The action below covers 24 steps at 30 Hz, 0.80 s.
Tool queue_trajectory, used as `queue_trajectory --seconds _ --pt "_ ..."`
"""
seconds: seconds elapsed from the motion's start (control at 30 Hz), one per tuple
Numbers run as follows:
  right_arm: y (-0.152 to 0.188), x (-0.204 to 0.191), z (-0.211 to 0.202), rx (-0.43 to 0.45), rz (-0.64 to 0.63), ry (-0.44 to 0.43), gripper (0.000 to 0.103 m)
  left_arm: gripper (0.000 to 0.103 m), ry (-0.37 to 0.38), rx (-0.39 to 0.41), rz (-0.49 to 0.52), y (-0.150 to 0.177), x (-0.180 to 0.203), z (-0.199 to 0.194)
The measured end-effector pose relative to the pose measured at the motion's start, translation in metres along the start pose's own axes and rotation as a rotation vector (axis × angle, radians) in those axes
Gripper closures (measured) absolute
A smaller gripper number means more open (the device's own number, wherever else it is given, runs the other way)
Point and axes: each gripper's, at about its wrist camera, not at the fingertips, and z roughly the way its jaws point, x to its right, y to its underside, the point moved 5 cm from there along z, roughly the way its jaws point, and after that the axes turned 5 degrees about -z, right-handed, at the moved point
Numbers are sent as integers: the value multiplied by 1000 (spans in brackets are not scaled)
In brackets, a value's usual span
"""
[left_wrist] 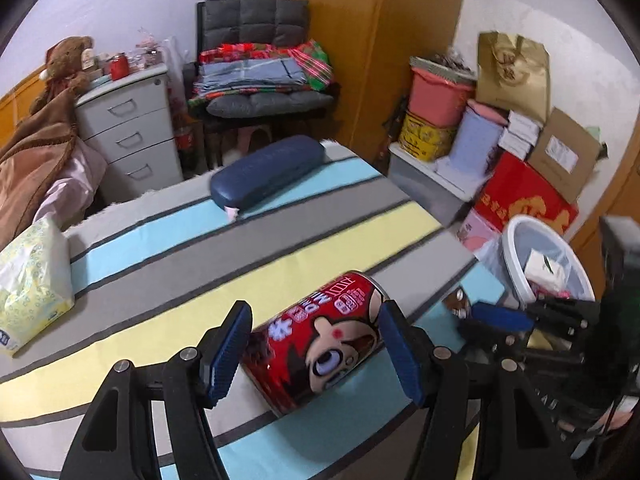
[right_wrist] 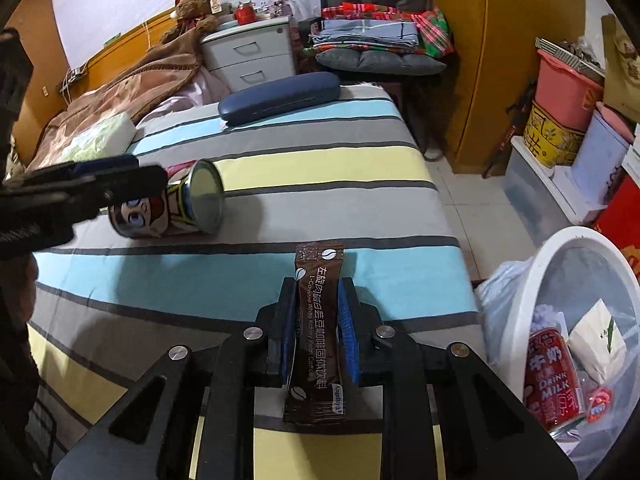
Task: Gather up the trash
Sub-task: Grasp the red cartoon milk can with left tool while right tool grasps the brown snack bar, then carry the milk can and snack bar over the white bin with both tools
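A red milk can (left_wrist: 320, 340) with a cartoon face lies on its side on the striped table. My left gripper (left_wrist: 316, 344) is open with one pad on each side of the can, not clamped. The can also shows in the right wrist view (right_wrist: 172, 208), with the left gripper (right_wrist: 100, 184) over it. My right gripper (right_wrist: 318, 320) is shut on a brown coffee stick packet (right_wrist: 318, 328), held upright above the table near its right edge. The right gripper shows in the left wrist view (left_wrist: 500, 318). A white trash bin (right_wrist: 532, 280) stands on the floor to the right.
A blue glasses case (left_wrist: 268, 170) lies at the table's far end. A tissue pack (left_wrist: 32, 276) sits at the left edge. The bin (left_wrist: 516, 264) holds another red can (right_wrist: 552, 376) and a white packet. Boxes and tubs (left_wrist: 440, 108) stack by the right wall.
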Motion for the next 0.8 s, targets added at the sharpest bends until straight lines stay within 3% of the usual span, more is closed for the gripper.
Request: queue_trajectory --seconds 0.3,0.67,0.8 --pt "2 18 -2 14 39 -1 81 37 19 -92 102 21 35 12" --pt "1 26 -4 26 41 -5 82 38 -4 -116 9 17 32 34" --pt "1 26 -4 27 41 -10 82 47 -20 -119 2 16 30 34"
